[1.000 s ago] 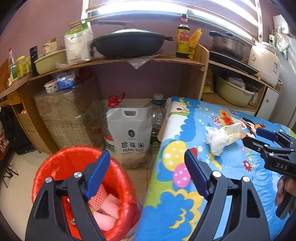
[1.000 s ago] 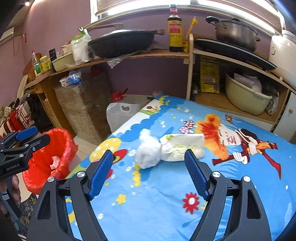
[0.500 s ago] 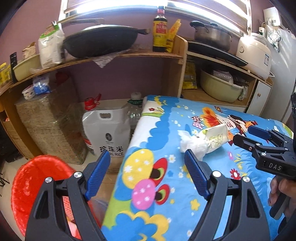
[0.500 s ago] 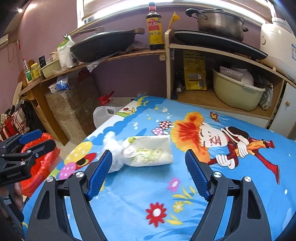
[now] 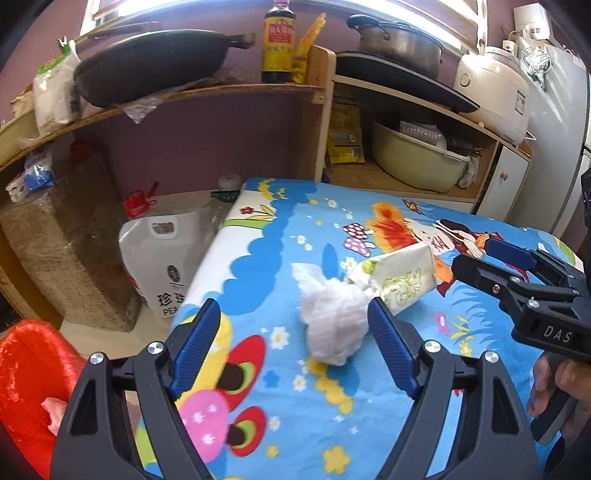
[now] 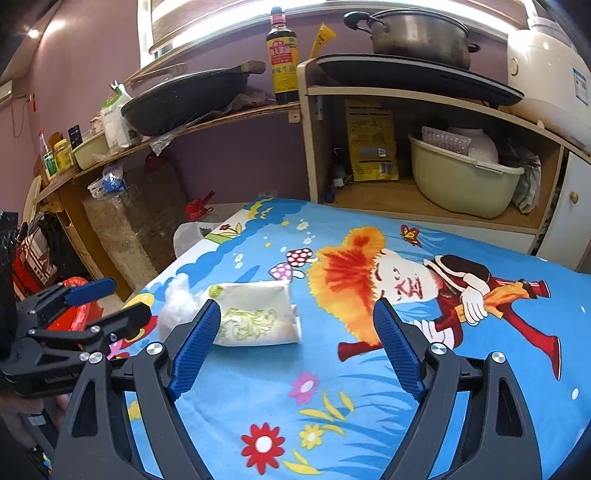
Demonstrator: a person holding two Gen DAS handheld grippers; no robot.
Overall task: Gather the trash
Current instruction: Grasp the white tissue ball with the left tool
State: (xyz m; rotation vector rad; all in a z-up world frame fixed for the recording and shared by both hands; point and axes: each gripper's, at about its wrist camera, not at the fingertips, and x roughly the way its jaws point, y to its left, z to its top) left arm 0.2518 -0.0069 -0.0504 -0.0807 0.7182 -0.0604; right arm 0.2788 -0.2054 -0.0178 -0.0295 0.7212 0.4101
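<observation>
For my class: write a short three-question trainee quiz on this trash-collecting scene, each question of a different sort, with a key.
1. True or false: the left gripper is shut on the crumpled white tissue.
2. Which lies beside the tissue on the cartoon tablecloth? A) tissue packet B) spoon C) can
3. Fill in: the bin liner on the floor is ____.

Key: 1 false, its jaws stand open and apart from the tissue; 2 A; 3 red.

A home kitchen — wooden shelves (image 6: 236, 114) carry a black iron wok (image 6: 188, 98), a dark soy-sauce bottle (image 6: 282, 55), a steel pot (image 6: 417, 31) and a white rice cooker (image 6: 546, 70).
</observation>
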